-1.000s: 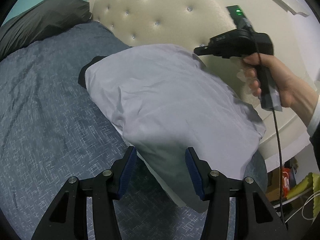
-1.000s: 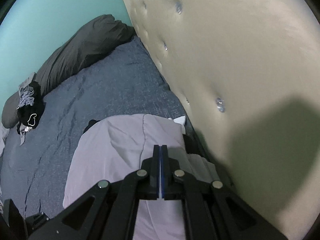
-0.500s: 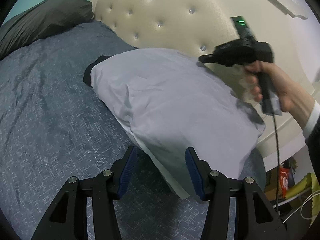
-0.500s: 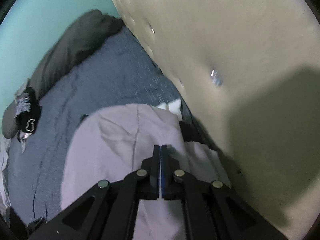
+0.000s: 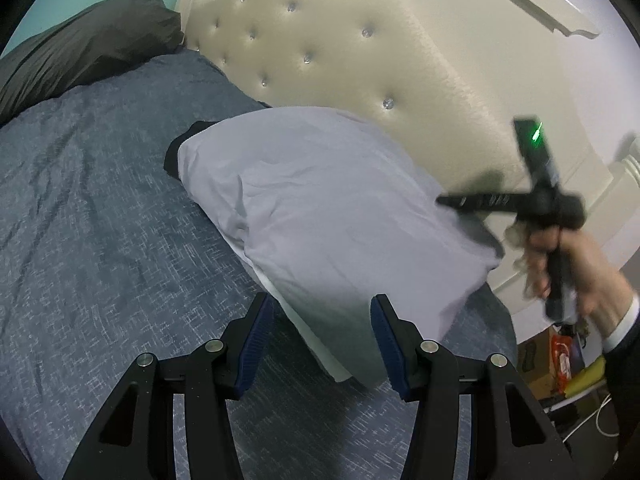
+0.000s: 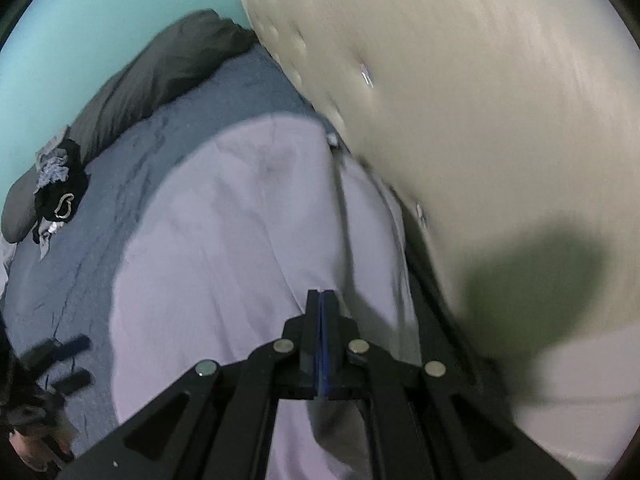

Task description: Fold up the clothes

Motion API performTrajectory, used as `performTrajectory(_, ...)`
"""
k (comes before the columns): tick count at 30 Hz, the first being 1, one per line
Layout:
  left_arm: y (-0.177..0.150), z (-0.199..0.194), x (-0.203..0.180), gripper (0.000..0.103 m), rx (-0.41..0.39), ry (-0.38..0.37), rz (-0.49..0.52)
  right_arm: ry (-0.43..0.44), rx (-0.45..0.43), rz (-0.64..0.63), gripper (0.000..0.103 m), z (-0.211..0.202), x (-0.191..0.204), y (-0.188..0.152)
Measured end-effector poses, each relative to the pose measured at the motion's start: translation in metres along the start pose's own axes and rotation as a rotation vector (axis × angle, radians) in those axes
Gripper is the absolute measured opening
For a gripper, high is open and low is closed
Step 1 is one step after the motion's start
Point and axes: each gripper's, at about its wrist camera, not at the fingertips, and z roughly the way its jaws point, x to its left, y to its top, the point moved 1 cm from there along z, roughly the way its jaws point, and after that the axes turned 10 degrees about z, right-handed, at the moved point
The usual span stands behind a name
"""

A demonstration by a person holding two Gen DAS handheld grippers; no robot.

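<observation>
A bed with a blue-grey cover fills most of both views, and a cream tufted headboard stands at its end. A long dark pillow lies along the far edge of the bed, by the teal wall. A pale lilac pillow lies on the cover against the headboard; something black shows from under its far corner. The clothes, a small heap of black and grey fabric, lie on the end of the dark pillow, well apart from both grippers.

The left gripper hangs over the near corner of the lilac pillow, its jaws apart with nothing between the blue pads. The right gripper is above the same pillow near the headboard, with its jaws pressed together and empty. In the left view it is blurred, held by the right hand with a white cuff at the wrist.
</observation>
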Motion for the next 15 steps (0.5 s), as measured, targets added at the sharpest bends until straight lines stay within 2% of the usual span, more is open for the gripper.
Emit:
performTrajectory(2, -0.001, -0.005, -0.002, 0.055, -0.004, 0.003, 0.009, 0.0, -0.004, 0.02, 0.0, 0.002, -0.009, -0.007)
performTrajectory(6, -0.003, -0.014, -0.003, 0.055, -0.009, 0.007, 0.017, 0.058, -0.127, 0.061, 0.0, -0.035, -0.014, -0.017)
performTrajectory(9, -0.006, -0.018, -0.001, 0.055, -0.01, 0.009, 0.006, 0.083, -0.164, 0.034, 0.0, -0.052, -0.009, -0.032)
performTrajectory(15, -0.011, -0.036, 0.0, 0.055, -0.02, 0.019, 0.003, 0.04, -0.117, 0.021, 0.0, -0.032, -0.007, -0.055)
